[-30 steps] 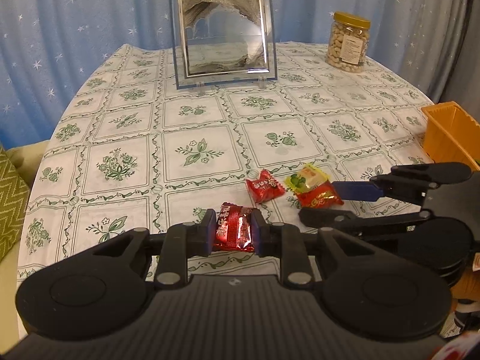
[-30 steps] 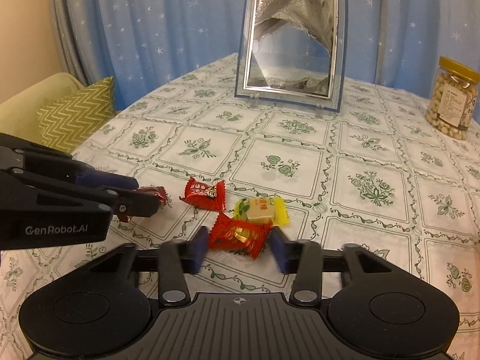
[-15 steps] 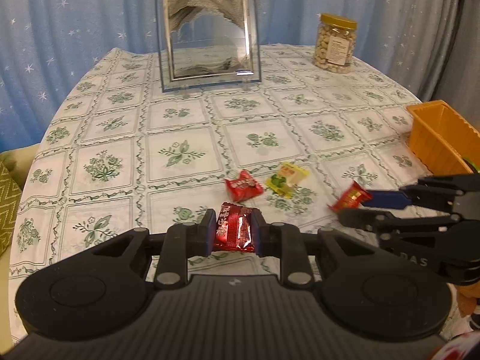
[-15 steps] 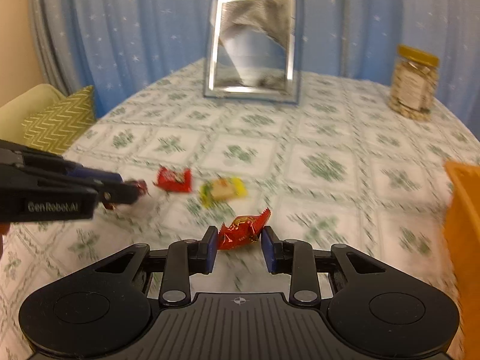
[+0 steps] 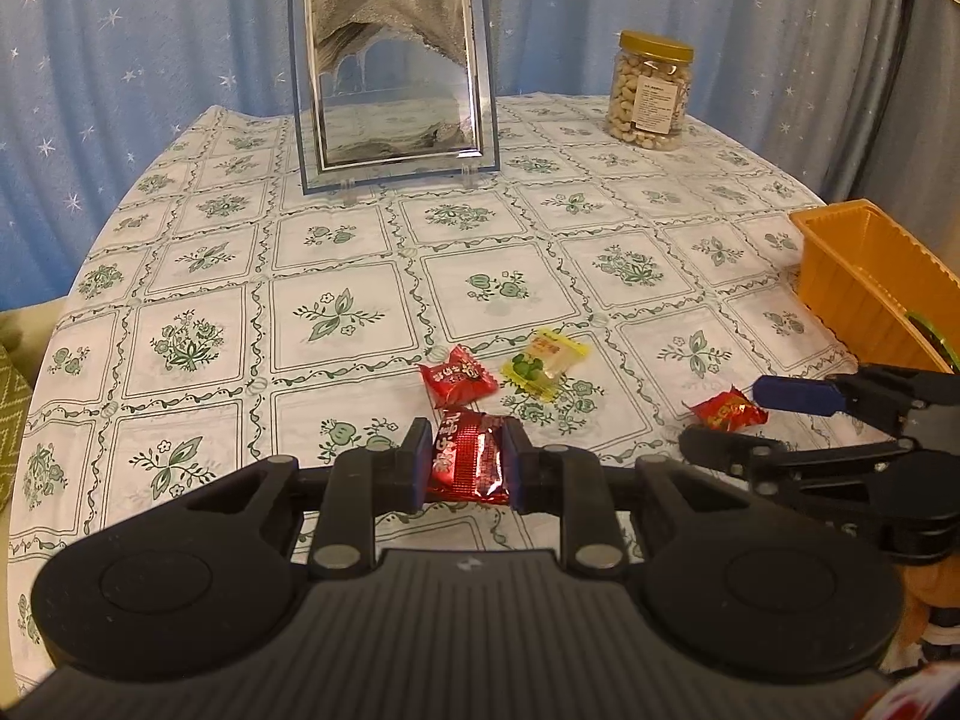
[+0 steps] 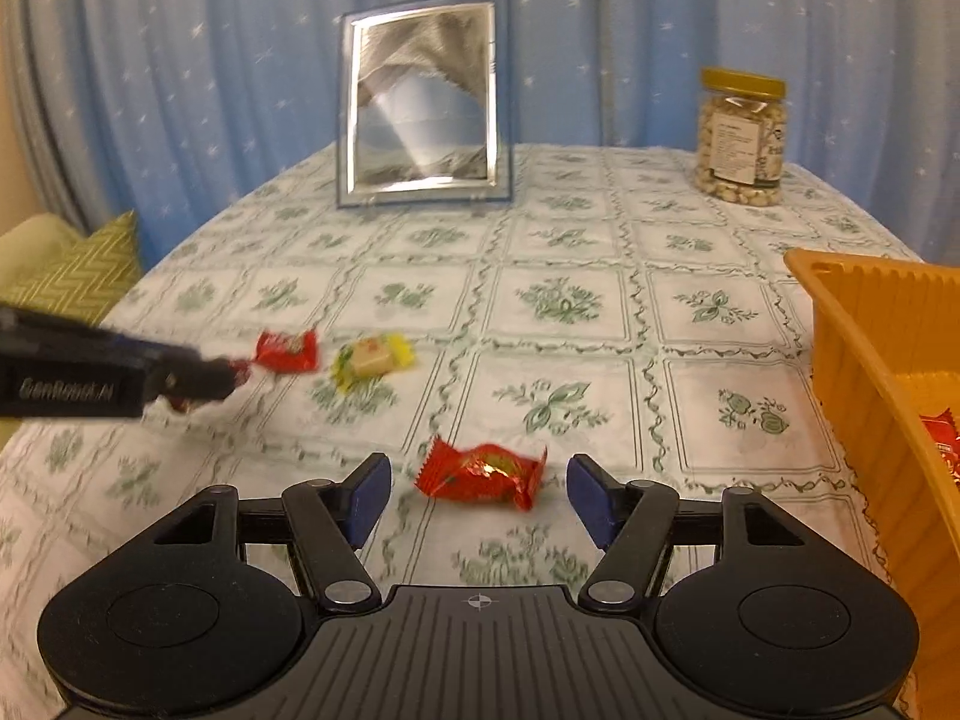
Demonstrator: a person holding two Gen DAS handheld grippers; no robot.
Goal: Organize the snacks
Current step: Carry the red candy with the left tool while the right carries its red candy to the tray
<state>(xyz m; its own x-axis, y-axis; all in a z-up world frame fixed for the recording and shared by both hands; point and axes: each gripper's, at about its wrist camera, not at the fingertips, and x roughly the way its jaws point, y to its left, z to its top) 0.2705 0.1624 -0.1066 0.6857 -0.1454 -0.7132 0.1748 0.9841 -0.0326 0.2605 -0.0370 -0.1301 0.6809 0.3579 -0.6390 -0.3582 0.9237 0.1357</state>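
Note:
My left gripper (image 5: 467, 461) is shut on a dark red snack packet (image 5: 465, 457) just above the tablecloth. On the cloth beyond it lie a red candy (image 5: 457, 375) and a yellow-green candy (image 5: 545, 363). My right gripper (image 6: 479, 495) has its jaws opening, and a red-gold wrapped candy (image 6: 482, 473) lies between them with a gap to each pad. The left wrist view shows this candy (image 5: 727, 409) by the right gripper (image 5: 720, 417) near the orange bin (image 5: 840, 276). The bin (image 6: 864, 348) stands at the right edge and holds a red packet (image 6: 942, 450).
A framed sand picture (image 5: 390, 75) stands at the back of the table. A jar of nuts (image 5: 651, 90) stands at the back right. A green zigzag cushion (image 6: 78, 270) lies off the table's left side. Blue starred curtains hang behind.
My right gripper closed on the red-gold candy, carried it right toward the orange bin, then opened so the candy lies free between the jaws. The left gripper kept its hold and place.

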